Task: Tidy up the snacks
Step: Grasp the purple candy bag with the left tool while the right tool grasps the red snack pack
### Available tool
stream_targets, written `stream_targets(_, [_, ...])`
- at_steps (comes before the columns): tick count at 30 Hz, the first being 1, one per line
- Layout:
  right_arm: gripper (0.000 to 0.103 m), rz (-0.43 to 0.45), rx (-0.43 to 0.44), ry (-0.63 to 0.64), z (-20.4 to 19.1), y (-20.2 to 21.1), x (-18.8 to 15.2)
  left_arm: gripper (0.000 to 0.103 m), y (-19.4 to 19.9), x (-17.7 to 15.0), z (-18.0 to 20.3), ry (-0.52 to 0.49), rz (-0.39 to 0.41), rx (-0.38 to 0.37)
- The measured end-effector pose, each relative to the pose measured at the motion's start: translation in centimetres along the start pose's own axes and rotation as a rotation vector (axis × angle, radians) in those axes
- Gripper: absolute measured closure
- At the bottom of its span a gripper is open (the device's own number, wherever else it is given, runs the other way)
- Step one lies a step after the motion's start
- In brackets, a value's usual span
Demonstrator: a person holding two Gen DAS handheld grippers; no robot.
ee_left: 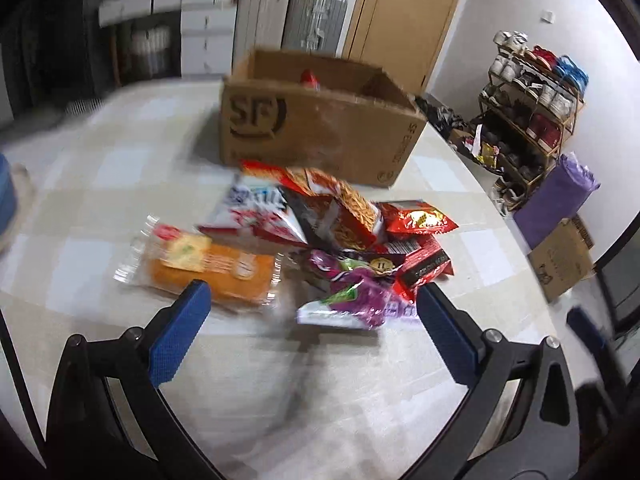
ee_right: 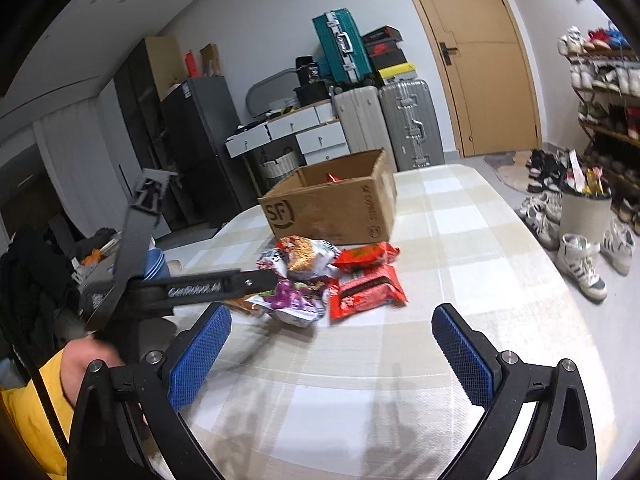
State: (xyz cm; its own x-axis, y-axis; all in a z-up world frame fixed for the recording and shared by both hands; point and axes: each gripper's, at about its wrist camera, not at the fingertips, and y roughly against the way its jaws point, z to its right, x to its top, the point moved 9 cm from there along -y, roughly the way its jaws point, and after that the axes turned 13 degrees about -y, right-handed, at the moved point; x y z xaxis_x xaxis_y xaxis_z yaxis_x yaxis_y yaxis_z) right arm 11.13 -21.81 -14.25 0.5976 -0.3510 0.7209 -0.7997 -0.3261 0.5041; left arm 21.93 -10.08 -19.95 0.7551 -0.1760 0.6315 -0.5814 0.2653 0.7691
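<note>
- Ahead of the left tool (ee_left: 310, 300), spread wide and empty, lies a heap of crinkly snack packets (ee_left: 340, 236) on the checked worktop (ee_left: 100, 184).
- Beyond stands an open brown cardboard box (ee_left: 316, 128).
- Right tool (ee_right: 332, 320) gapes empty, short of the heap.

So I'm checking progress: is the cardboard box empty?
Not empty. The cardboard box is open-topped, and a red packet shows inside; how full, cannot tell.
</note>
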Motion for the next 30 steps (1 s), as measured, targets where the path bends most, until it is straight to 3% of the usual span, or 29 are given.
stream_targets(2, [0.001, -0.005, -0.001, -0.019, 0.7, -0.3, 0.0, 0.005, -2.1, -0.1, 0.1, 0.044, -0.055, -0.041])
stream_targets(4, [0.001, -0.01, -0.002, -0.03, 1.2, -0.4, -0.1, 0.014, -3.9, -0.5, 0.0, 0.063, -0.106, -0.022])
stream_targets(8, [0.001, -0.022, 0.006, -0.046, 1.7, -0.6, -0.3, 0.02, -5.6, -0.1, 0.1, 0.108, -0.104, -0.07])
stream_targets(12, [0.001, -0.035, 0.012, -0.048, 1.6, -0.8, -0.7, 0.06, -6.4, 0.7, 1.3, 0.097, -0.09, -0.148])
stream_targets(19, [0.001, -0.038, 0.021, -0.047, 1.3, -0.5, -1.0, 0.072, -7.1, 1.0, 2.3, 0.101, -0.07, -0.198])
stream_targets(30, [0.001, -0.043, 0.014, -0.034, 0.3, -0.3, -1.1, 0.076, -5.7, -0.7, 3.0, 0.064, -0.067, -0.231])
